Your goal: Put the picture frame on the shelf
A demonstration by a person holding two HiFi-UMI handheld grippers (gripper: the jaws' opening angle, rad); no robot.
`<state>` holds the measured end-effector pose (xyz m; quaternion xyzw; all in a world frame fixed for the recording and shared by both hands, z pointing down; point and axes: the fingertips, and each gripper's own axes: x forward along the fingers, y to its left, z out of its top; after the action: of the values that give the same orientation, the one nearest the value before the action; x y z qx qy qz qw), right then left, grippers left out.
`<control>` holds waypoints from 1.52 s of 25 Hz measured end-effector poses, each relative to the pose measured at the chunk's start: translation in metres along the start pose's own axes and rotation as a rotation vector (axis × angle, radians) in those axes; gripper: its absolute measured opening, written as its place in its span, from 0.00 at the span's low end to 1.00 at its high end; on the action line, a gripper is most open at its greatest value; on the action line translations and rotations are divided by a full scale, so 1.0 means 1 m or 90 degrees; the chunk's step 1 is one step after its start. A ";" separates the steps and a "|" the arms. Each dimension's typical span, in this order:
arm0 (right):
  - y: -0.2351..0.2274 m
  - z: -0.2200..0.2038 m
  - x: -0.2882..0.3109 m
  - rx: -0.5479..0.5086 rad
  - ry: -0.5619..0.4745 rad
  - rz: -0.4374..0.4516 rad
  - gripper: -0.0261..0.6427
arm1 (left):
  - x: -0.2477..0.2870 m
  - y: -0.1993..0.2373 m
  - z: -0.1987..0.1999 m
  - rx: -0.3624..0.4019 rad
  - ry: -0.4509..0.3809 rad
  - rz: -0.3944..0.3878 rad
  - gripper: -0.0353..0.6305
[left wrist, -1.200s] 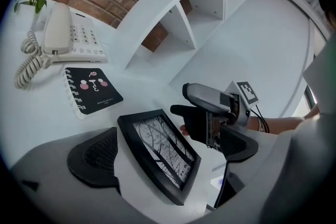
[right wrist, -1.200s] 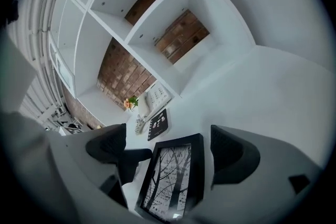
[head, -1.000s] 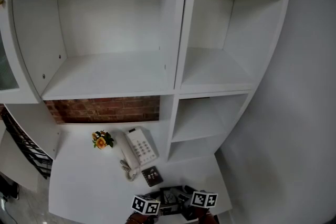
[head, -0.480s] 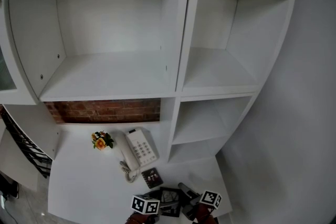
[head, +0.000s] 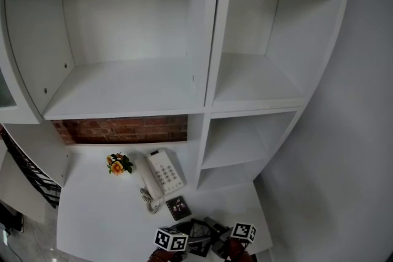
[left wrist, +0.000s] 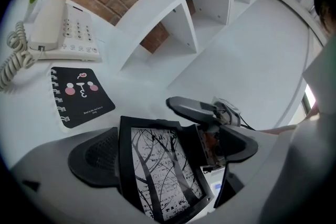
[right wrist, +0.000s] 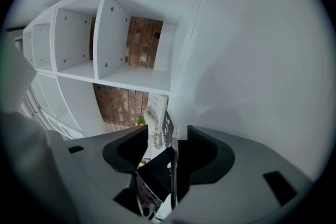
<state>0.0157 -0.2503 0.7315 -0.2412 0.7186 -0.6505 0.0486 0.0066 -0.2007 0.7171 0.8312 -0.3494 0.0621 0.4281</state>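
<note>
Frame (left wrist: 157,176) is held low over the surface (head: 98,211), clamped in the left claw (left wrist: 168,149). Right claw (right wrist: 167,141) has just been closing on its edge, pads apparently pressing. Recommendation: confirm both grips, keep frame upright, lift squarely toward shelf (head: 123,89).

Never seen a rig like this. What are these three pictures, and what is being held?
No robot: a person holds a two-jaw gripper in each hand. One picture comes from a camera on the person's head, looking down at a white desk below a shelf unit. The other two come from cameras riding on the grippers. On the desk are a telephone, some flowers and a black notebook. The left gripper grips a picture frame with a tree print. On the right gripper the jaws have just been closing round that frame's edge; whether they press on it yet isn't clear.
</note>
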 end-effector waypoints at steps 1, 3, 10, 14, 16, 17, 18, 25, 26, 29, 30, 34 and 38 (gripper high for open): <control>-0.002 -0.002 0.001 -0.005 0.010 -0.012 0.34 | 0.001 -0.001 -0.002 0.007 0.005 -0.001 0.91; -0.005 -0.003 0.002 -0.009 0.018 -0.025 0.14 | 0.002 -0.002 -0.004 0.016 0.011 -0.003 0.91; 0.018 0.019 -0.011 -0.031 0.024 0.039 0.14 | -0.010 0.010 -0.002 0.000 0.021 -0.002 0.91; 0.038 0.040 -0.022 -0.071 0.034 0.089 0.14 | -0.007 -0.005 0.001 -0.040 0.040 -0.090 0.91; 0.055 0.048 -0.027 -0.081 0.038 0.118 0.14 | -0.006 -0.020 0.002 -0.062 0.058 -0.158 0.87; 0.063 0.052 -0.029 -0.079 0.039 0.132 0.14 | -0.007 -0.027 0.005 -0.081 0.061 -0.191 0.82; 0.070 0.056 -0.029 -0.077 0.040 0.143 0.14 | -0.009 -0.032 0.008 -0.102 0.061 -0.222 0.78; 0.106 0.079 -0.023 -0.101 0.045 0.182 0.14 | -0.009 -0.053 0.033 -0.095 0.058 -0.319 0.19; 0.113 0.082 -0.023 -0.104 0.040 0.190 0.14 | -0.009 -0.057 0.039 -0.097 0.051 -0.333 0.11; 0.135 0.094 -0.025 -0.116 0.017 0.215 0.14 | -0.012 -0.071 0.061 -0.110 0.008 -0.379 0.06; 0.142 0.098 -0.025 -0.122 0.009 0.222 0.14 | -0.013 -0.074 0.068 -0.107 -0.008 -0.389 0.06; 0.162 0.113 -0.030 -0.138 -0.024 0.237 0.15 | -0.011 -0.081 0.091 -0.126 -0.048 -0.391 0.06; 0.182 0.125 -0.050 -0.147 -0.060 0.271 0.39 | -0.015 -0.090 0.132 -0.210 -0.142 -0.398 0.06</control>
<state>0.0562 -0.3363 0.5258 -0.1188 0.8198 -0.5270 0.1901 0.0264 -0.2575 0.5686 0.8193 -0.1286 -0.2197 0.5138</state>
